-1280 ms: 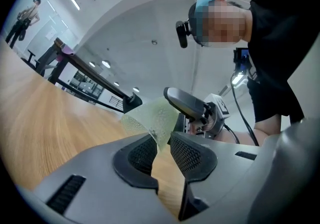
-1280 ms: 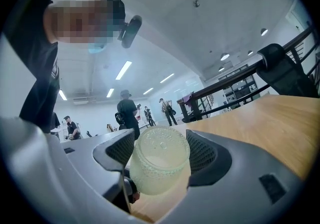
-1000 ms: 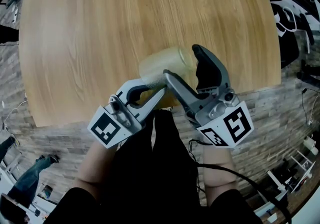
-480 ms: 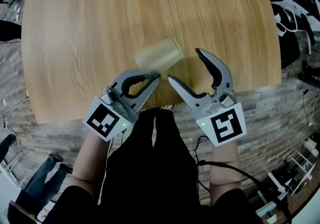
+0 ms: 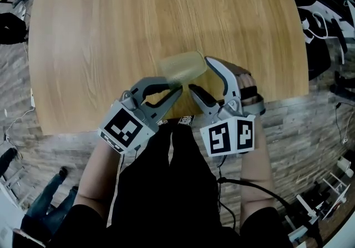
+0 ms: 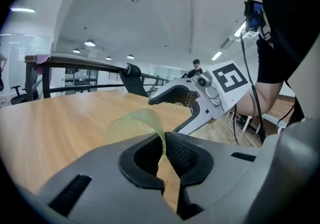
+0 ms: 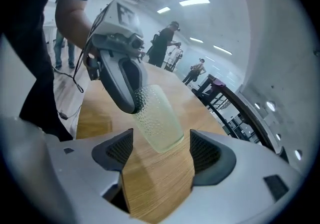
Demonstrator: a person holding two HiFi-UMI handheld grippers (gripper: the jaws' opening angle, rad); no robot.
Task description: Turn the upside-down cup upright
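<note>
Cup [image 5: 182, 67] rim pinched in left gripper [image 5: 177, 90] jaws — right gripper [image 5: 199, 74] jaws spread, cup between, untouched.

The left gripper [image 6: 163, 149] pinches the translucent cup [image 6: 132, 123] by its wall.

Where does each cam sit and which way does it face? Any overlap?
Head view: on the person's head, steeply down at the table; forearms, left gripper, right gripper show.
Left gripper view: on the left gripper, along its jaws shut on the cup rim; right gripper beyond.
Right gripper view: on the right gripper, between its open jaws at the cup; left gripper shows.
Shared: cup in all three.
</note>
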